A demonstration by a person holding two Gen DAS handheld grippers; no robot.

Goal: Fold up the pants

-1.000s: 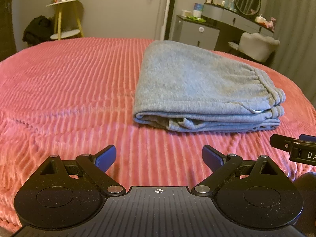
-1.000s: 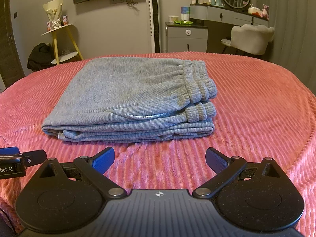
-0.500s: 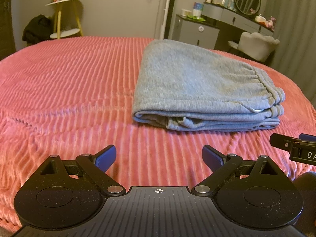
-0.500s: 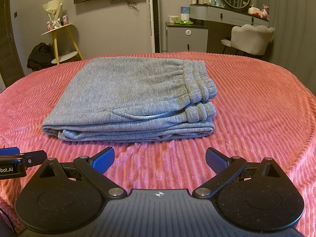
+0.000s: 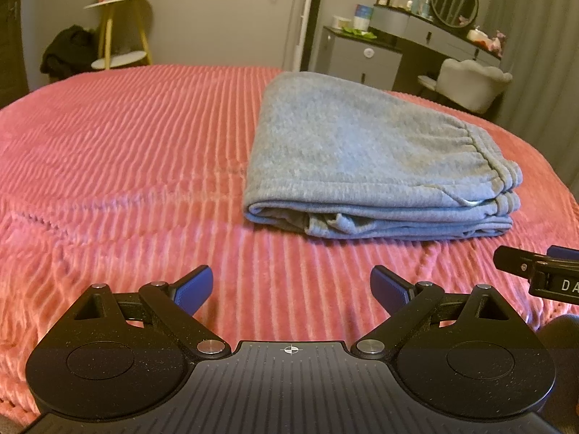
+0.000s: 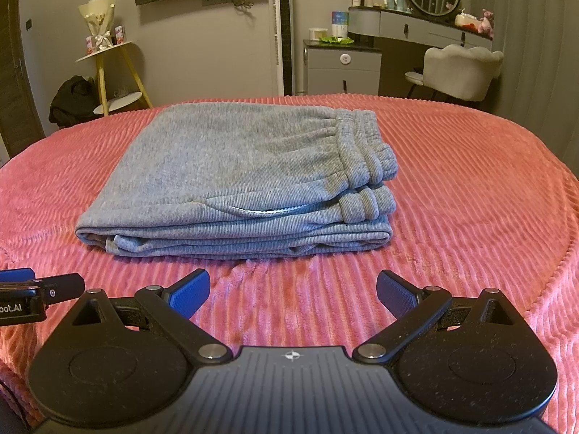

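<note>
Bedroom, pink ribbed bed cover [image 6: 470, 188]. Grey pants [image 6: 239, 177] lie folded in a layered stack mid-bed. Left hand-held gripper [image 5: 291, 285] and right hand-held gripper [image 6: 293, 289] both spread wide, empty, short of the stack. Folding looks finished; at most, squaring the edges remains.

My bed [image 6: 470, 188] wears a pink ribbed blanket [image 5: 126, 152]. The folded grey pants [image 6: 239, 170] lie directly on it, at twelve o'clock from my right tool, waistband toward three o'clock.
</note>
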